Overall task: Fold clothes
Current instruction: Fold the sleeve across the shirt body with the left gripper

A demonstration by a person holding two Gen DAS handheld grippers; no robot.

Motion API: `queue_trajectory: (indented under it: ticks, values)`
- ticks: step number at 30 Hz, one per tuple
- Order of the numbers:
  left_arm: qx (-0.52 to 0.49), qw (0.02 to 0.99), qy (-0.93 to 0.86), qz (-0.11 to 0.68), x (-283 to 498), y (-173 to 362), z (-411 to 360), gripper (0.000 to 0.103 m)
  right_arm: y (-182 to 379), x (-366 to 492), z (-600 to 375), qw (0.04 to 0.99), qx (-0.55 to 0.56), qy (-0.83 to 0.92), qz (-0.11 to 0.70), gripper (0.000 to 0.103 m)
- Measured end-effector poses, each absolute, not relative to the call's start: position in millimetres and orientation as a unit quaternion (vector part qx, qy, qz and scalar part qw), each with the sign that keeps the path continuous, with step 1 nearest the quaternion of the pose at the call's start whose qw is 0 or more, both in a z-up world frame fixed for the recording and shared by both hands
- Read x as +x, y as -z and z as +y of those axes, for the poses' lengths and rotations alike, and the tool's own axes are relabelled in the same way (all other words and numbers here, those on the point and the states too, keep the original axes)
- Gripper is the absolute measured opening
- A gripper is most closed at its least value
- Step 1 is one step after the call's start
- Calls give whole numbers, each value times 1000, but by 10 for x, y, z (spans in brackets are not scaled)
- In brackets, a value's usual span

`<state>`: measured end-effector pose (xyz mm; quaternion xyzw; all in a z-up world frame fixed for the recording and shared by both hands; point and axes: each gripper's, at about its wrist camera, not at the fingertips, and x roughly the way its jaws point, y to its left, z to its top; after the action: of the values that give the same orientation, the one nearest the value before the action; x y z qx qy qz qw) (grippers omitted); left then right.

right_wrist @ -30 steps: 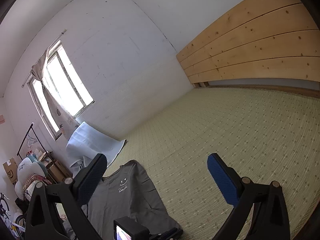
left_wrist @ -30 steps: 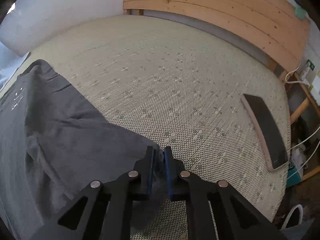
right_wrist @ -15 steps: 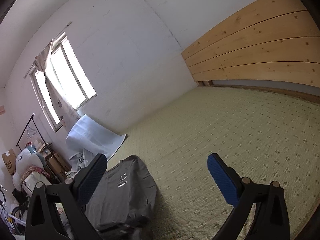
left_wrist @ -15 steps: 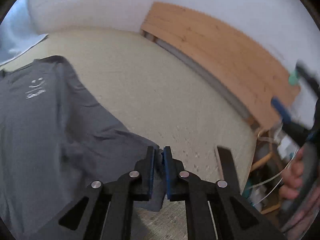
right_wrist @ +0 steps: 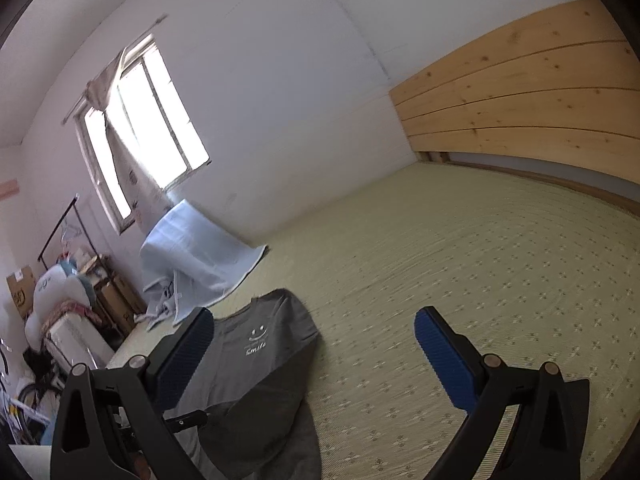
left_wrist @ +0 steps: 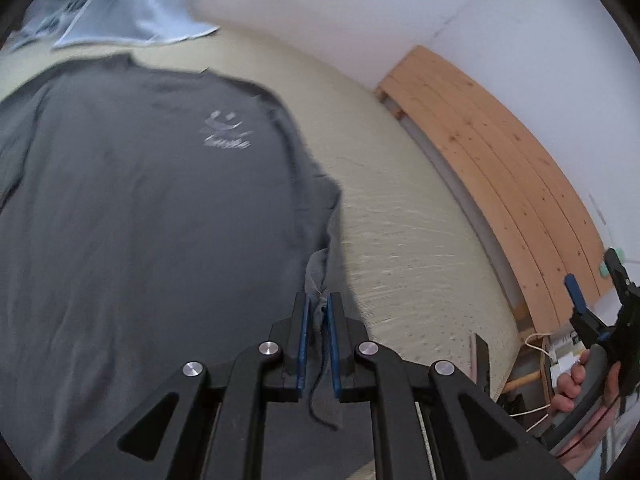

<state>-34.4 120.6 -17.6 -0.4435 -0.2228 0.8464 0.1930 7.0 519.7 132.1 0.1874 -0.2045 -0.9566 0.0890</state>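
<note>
A dark grey T-shirt (left_wrist: 152, 224) with a white smile print lies spread on the woven mat of the bed. My left gripper (left_wrist: 318, 308) is shut on a bunched edge of the shirt's right side and holds that fabric lifted above the body of the shirt. In the right wrist view the same grey T-shirt (right_wrist: 264, 356) lies at lower left. My right gripper (right_wrist: 312, 340) stands wide open above the mat with nothing between its blue pads. It also shows at the far right of the left wrist view as the right gripper (left_wrist: 592, 300), held by a hand (left_wrist: 576, 384).
A wooden headboard (left_wrist: 492, 168) runs along the far side of the mat (right_wrist: 460, 264). A pale blue folded cloth (right_wrist: 200, 248) leans at the wall under the window (right_wrist: 140, 120). Boxes, a rack and clutter (right_wrist: 60, 308) stand beside the bed on the left.
My left gripper has swung leftward and rolled, carrying the pinched shirt edge over the shirt body; the smile print is now in view. The right gripper drifted slightly and stays open.
</note>
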Motion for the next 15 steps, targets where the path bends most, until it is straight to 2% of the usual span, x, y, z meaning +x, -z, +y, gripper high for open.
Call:
queue_trajectory:
  ticks: [6,8,10,12,15]
  values:
    - [-468,184,-818,-278,-417,543,889,9,-1290,-29,4836,109,207,958,-165,103]
    - [-489,184,-802,-290,-466,670,821,14,-1269,-65,4719,115,214,957,-156,103]
    - [-503,185,-792,-294,-482,747,776,24,-1248,-103,4599,122,220,957,-147,103]
    - [-502,188,-789,-300,-466,783,718,44,-1225,-145,4489,129,228,956,-135,103]
    - [-492,188,-787,-322,-440,810,611,61,-1155,-203,4237,151,247,952,-99,103]
